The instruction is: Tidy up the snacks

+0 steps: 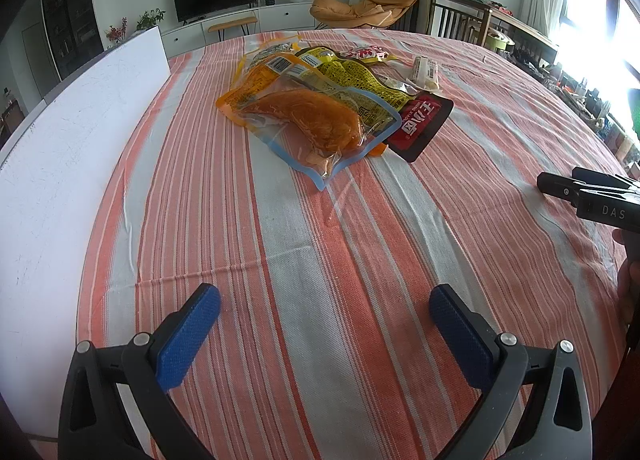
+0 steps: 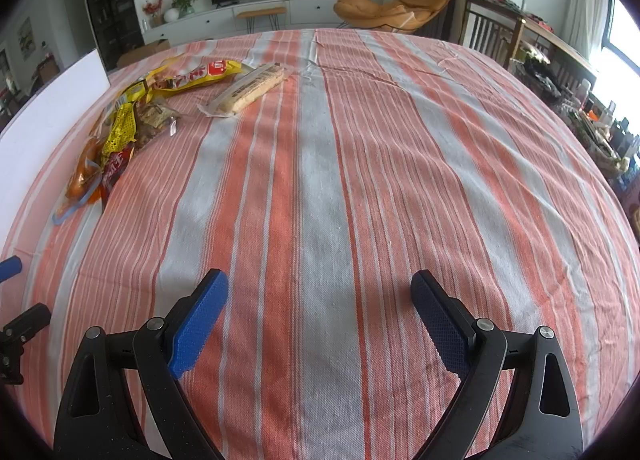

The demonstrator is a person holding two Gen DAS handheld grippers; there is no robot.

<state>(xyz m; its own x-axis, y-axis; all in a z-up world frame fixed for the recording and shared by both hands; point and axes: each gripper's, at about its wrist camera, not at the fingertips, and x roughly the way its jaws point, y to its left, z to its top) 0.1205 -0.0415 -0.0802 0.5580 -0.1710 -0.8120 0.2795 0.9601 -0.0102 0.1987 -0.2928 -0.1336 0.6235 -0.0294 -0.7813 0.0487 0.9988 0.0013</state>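
Note:
A pile of snack packets lies on the striped tablecloth. On top is a clear blue-edged pouch with an orange snack, over a yellow packet and a dark red packet. A red-white packet and a pale biscuit pack lie behind. My left gripper is open and empty, well short of the pile. My right gripper is open and empty over bare cloth. In the right wrist view the pile is at far left and the biscuit pack is ahead left.
A white board stands along the table's left side. The right gripper's body shows at the right edge of the left wrist view. A wooden chair and cluttered shelves stand beyond the table's right edge.

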